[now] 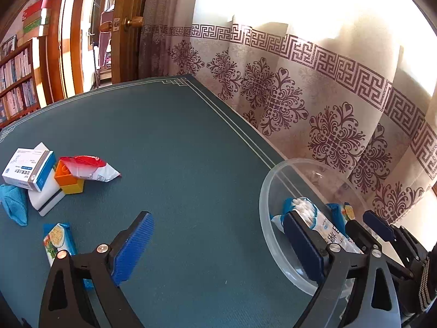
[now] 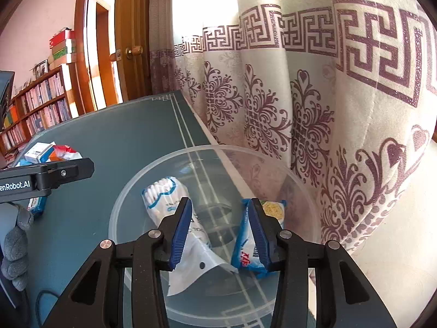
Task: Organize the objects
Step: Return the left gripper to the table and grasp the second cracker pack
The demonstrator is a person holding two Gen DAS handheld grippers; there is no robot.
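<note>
A clear plastic bowl (image 2: pixel 131 191) sits at the table's right edge by the curtain; it also shows in the left wrist view (image 1: pixel 266 186). In it lie a bag of cotton swabs (image 2: pixel 166 194) and a blue noodle packet (image 2: pixel 245 248). My right gripper (image 2: pixel 221 232) is open and empty above the bowl, the packet against its right finger. My left gripper (image 1: pixel 218 248) is open and empty above the green mat. At the left lie a white-blue box (image 1: pixel 27 169), a red-white packet (image 1: pixel 87 168), orange and yellow blocks (image 1: pixel 69 181), a blue pouch (image 1: pixel 13 202) and a second noodle packet (image 1: pixel 58 239).
The green mat (image 1: pixel 169 142) covers the table. A patterned curtain (image 1: pixel 314 95) hangs close along the right edge. A white eraser block (image 1: pixel 45 194) lies under the box. A wooden door (image 2: pixel 131 41) and bookshelves (image 2: pixel 41 104) stand beyond the far edge.
</note>
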